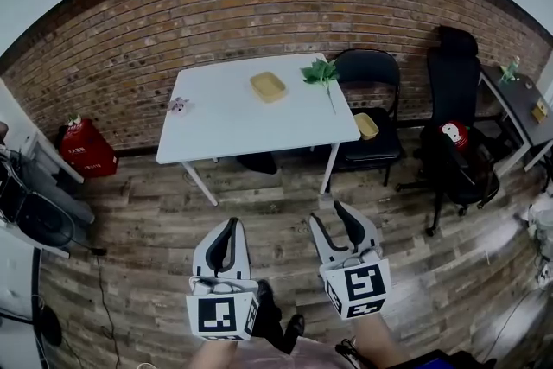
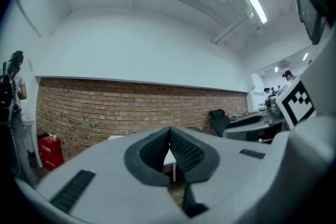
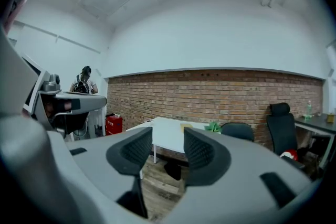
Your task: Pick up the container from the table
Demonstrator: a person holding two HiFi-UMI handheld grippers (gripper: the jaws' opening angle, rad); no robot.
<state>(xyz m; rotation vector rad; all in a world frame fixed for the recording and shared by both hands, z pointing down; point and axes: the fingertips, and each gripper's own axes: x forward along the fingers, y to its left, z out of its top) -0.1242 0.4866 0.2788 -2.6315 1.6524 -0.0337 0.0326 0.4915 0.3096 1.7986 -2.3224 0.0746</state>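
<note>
At 9 o'clock in the head view, a red box point(image 1: 85, 148) is seen on the wooden floor point(image 1: 147, 229) against the brick wall point(image 1: 130, 39). Just to its right stands the white counter point(image 1: 233, 130). A small pinkish object point(image 1: 178, 105), too small to be identified, lies at the counter's 9 o'clock edge. The yellow container point(image 1: 268, 86) rests flat on the counter toward 1 o'clock from its middle, untouched and well apart from both grippers. A green leafy sprig point(image 1: 320, 72) is laid at the 2 o'clock corner, its stem pointing toward the near edge.

At 6 o'clock, low in the head view and over the floor, the left hand-held gripper point(image 1: 228, 229) is held out toward the counter. In the left gripper view point(image 2: 169, 136) its jaws are pressed together at the tips, with nothing caught between them. Just beside it, the right hand-held gripper point(image 1: 331, 216) is held with its jaws spread wide. In the right gripper view point(image 3: 168, 144) only the floor and the distant counter are seen through the gap, so nothing is held.

To the right of the counter a black folding chair point(image 1: 370, 69) carries a similar yellow tray point(image 1: 366, 126) on its seat. Further toward 3 o'clock a black office chair point(image 1: 455, 78) is found, with a red round item point(image 1: 450, 134) on it, and a grey desk point(image 1: 518, 108) at the edge.
</note>
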